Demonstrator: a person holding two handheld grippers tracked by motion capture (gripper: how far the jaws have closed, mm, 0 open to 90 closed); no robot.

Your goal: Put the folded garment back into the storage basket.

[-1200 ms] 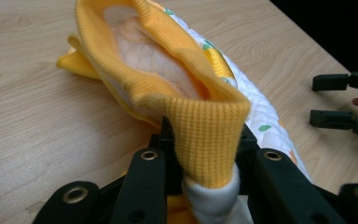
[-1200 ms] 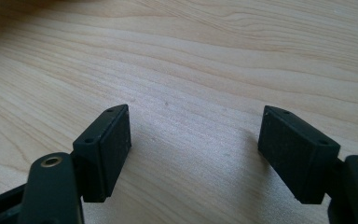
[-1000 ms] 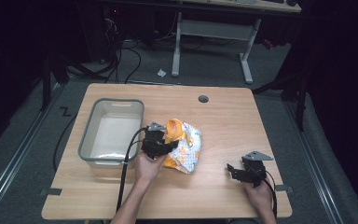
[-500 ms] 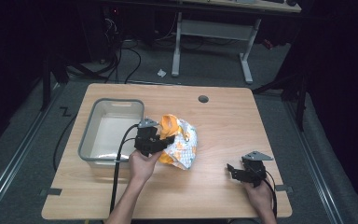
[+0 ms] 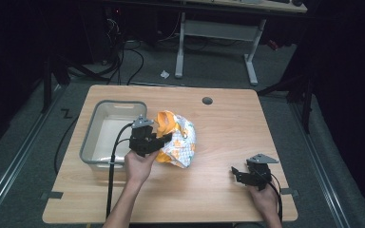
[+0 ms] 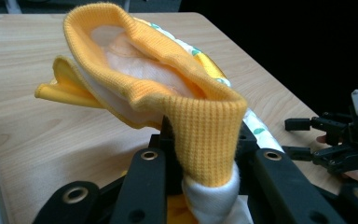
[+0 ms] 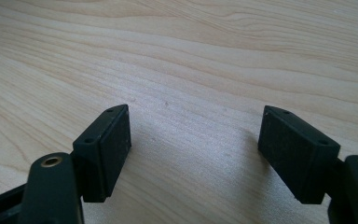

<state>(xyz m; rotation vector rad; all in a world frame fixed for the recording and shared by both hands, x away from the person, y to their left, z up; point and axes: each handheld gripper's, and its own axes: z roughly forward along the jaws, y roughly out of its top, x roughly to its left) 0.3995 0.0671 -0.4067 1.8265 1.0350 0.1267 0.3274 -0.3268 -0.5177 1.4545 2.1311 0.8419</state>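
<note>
Garment (image 5: pixel 175 137) of orange ribbed cloth and white print, bunched on the wooden table (image 5: pixel 228 123), its orange cuff pinched tight between the left gripper (image 5: pixel 164 138) fingers (image 6: pixel 149 182), rest of it spilling beyond them. Grey bin (image 5: pixel 95 137) just behind those fingers. Right gripper (image 5: pixel 237 172) well apart from the cloth, fingers (image 7: pixel 107 144) spread wide over bare wood, holding nothing.

A grey bin (image 5: pixel 91 142) sits on the left part of the wooden table (image 5: pixel 228 128); a dark round hole (image 5: pixel 207 100) lies near the table's far edge; a white-legged desk (image 5: pixel 218 33) stands beyond the table.
</note>
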